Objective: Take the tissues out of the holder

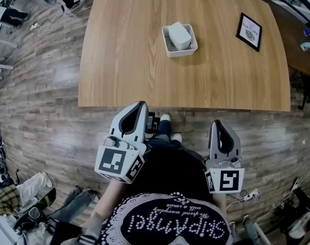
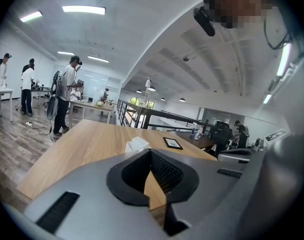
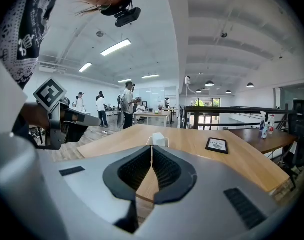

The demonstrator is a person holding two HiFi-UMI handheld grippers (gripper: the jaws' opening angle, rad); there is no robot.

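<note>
Left gripper (image 1: pixel 138 107) and right gripper (image 1: pixel 219 125) both clenched, empty, short of table (image 1: pixel 129 65) edge. Tissues (image 1: pixel 179 34) sat in white holder (image 1: pixel 181 53) mid-table, well apart. Best: open one, pinch pack top, lift straight; other steadies holder.

Bright, even light falls from the ceiling strip lamps (image 2: pixel 83 9), and the wooden surface (image 1: pixel 134 60) shows a soft sheen with hardly any shadow. All three views bow heavily at the edges, and both gripper views darken to black at the corners. Close to the lens, the left tool (image 2: pixel 150 154) and the right tool (image 3: pixel 152 149) look soft.
</note>
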